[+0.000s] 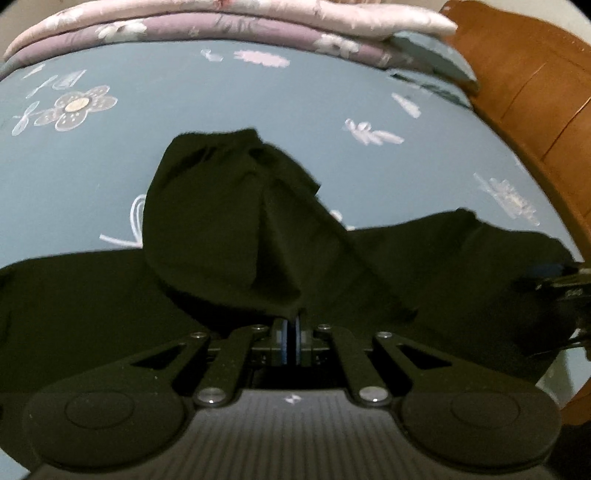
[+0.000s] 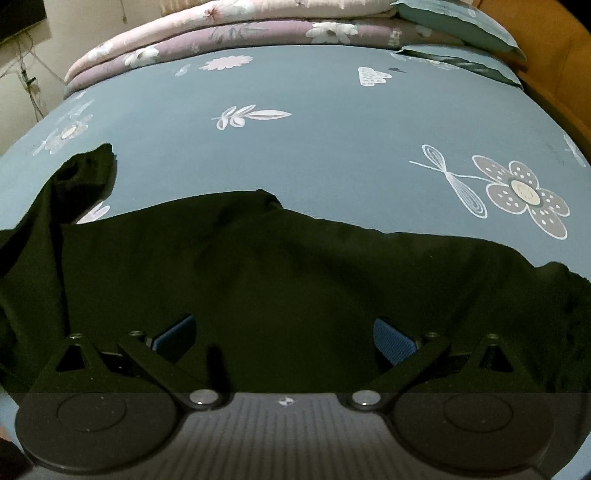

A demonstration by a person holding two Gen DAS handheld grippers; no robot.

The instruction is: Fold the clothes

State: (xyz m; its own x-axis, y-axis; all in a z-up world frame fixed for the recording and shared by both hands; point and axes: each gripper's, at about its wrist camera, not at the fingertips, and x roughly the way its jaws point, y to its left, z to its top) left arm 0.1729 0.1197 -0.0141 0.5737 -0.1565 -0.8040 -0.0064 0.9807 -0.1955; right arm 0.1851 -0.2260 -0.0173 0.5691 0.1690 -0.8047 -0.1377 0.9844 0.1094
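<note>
At the bottom centre of the left wrist view, the left gripper (image 1: 291, 332) is seen clamped on a pinch of the black garment (image 1: 229, 221); its blue pads are pressed together with cloth between them. From that pinch a lifted flap rises toward the middle of the frame, bunched and creased, while the rest of the garment is spread low across the frame on the blue-grey bedsheet (image 1: 221, 92).

In the right wrist view, the right gripper (image 2: 284, 338) is held with its jaws wide apart at the lower centre, just above the dark cloth, and nothing is gripped by it. The black garment (image 2: 295, 277) fills the lower half of that frame, with a raised peak at the left edge.

A fold appears to be under way with the left-held portion. It would be done well if the flap were carried over evenly and kept taut, so that no slack is trapped beneath, and if the lying cloth were pinned or a matching edge taken by the free gripper. Edges should be aligned before release.

Farther off, at the top of both frames, folded floral quilts (image 2: 229, 33) are stacked, and a wooden headboard (image 1: 535, 92) stands at the upper right.
</note>
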